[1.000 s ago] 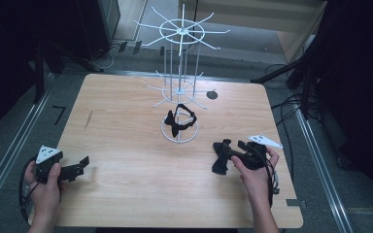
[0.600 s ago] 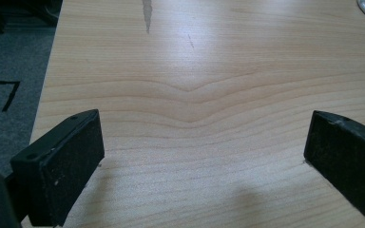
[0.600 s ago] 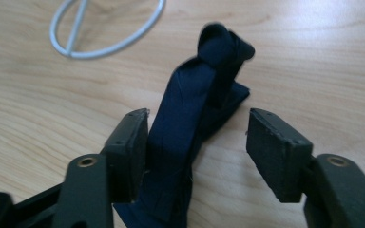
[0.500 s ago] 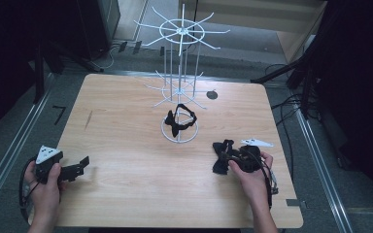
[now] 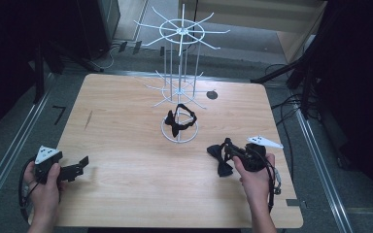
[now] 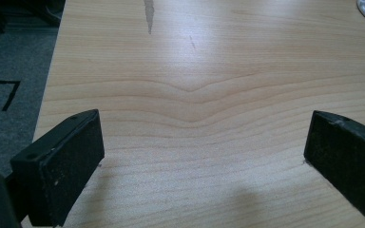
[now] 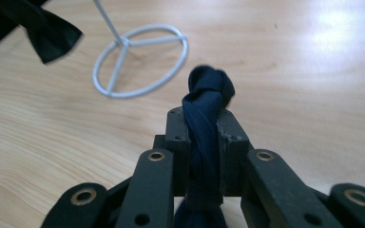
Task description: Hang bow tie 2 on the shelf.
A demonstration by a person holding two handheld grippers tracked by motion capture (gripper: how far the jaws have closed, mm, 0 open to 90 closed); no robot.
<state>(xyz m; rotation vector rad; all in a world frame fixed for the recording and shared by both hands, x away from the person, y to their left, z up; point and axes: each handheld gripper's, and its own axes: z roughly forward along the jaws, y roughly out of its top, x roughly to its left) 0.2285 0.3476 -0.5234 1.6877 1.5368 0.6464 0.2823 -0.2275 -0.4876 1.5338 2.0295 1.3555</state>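
Two bow ties: I see one dark blue bow tie (image 7: 204,118) pinched in my right gripper (image 5: 230,154), near the table's (image 5: 126,194) right edge; its jaws just closed on it.
Long axis: it runs near to far.
Left gripper (image 6: 204,156): spread wide, holding nothing.
Open room: bare smooth wood between my hands.
Stand (image 5: 179,87): thin white wire, another black bow tie (image 5: 178,121) on it.

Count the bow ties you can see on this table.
2. One black fabric bow tie hangs low on the white wire display rack, over its ring base. A dark navy fabric bow tie sits at the table's right, pinched in the right claw. None seems hidden.
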